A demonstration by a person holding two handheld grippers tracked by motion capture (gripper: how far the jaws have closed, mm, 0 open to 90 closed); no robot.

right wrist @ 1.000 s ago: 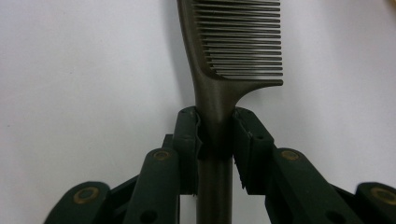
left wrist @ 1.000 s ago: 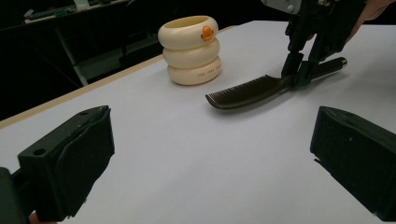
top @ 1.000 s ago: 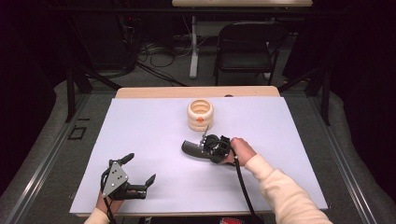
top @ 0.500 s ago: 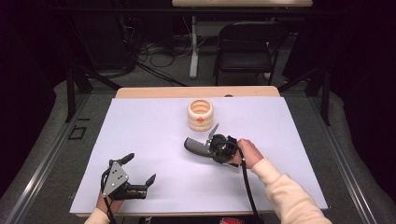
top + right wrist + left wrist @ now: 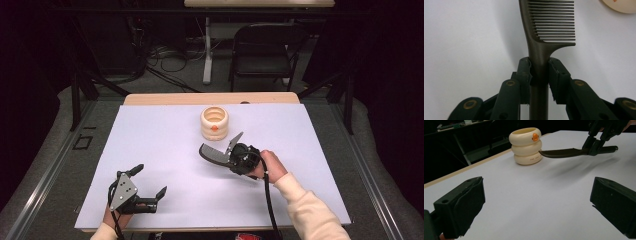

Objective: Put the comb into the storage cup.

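The right tongs are clamped on the handle of one dark comb, held clear above the worktop, its teeth reaching ahead of the jaws. The comb looks light, stiff and smooth, so it could twist in the grip; holding the handle just behind the teeth seems sound. One cream holder of three stacked rings stands just beyond the comb's tip. The left tongs gape wide and empty, well apart from both.
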